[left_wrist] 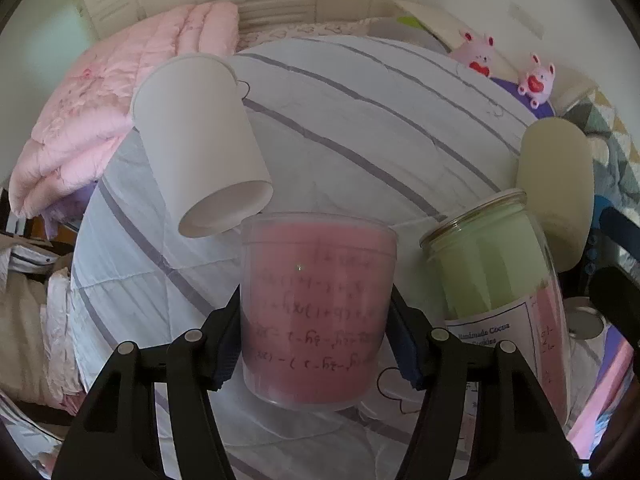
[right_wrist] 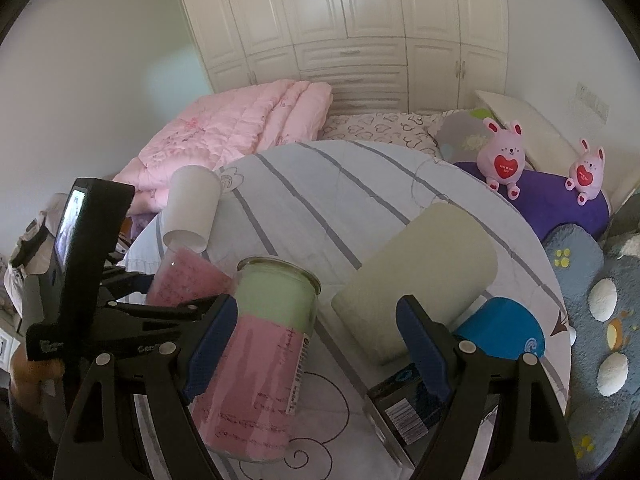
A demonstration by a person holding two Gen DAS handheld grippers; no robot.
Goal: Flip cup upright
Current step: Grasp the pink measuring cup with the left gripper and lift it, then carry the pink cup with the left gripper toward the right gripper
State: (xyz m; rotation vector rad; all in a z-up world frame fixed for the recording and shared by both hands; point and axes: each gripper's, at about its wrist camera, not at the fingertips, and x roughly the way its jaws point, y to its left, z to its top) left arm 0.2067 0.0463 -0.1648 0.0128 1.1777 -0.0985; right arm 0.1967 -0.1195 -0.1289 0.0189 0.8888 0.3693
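The left gripper (left_wrist: 316, 344), low in the centre of the left wrist view, closes its blue-padded fingers (left_wrist: 224, 350) on both sides of a translucent plastic cup (left_wrist: 318, 308) lined with pink, handwritten paper. The cup stands with its long axis running up the frame, one round end toward the top, the other at the bottom between the fingers; which end is the mouth cannot be told. In the right wrist view the same cup (right_wrist: 180, 280) appears at centre left, leaning, held off the striped white cloth (right_wrist: 320, 192) by the left gripper (right_wrist: 160, 292).

Just above and left of the cup in the left wrist view, a white paper cup (left_wrist: 200, 140) lies tilted, its recessed base toward the camera and its rolled rim toward the upper left. To the right stands a glass jar (left_wrist: 492, 264) lined green above and pink below, and beyond it a pale cream tumbler (left_wrist: 556, 184).

The right gripper (right_wrist: 316, 344) hangs wide open with nothing between its fingers, the jar (right_wrist: 264, 344) just beside its left pad, the tumbler (right_wrist: 416, 276) and a blue cup (right_wrist: 504, 328) near its right. At the top right sit two pink plush rabbits (right_wrist: 502, 158) by a purple cushion (right_wrist: 560, 204); a pink quilt (right_wrist: 224, 140) fills the upper left.
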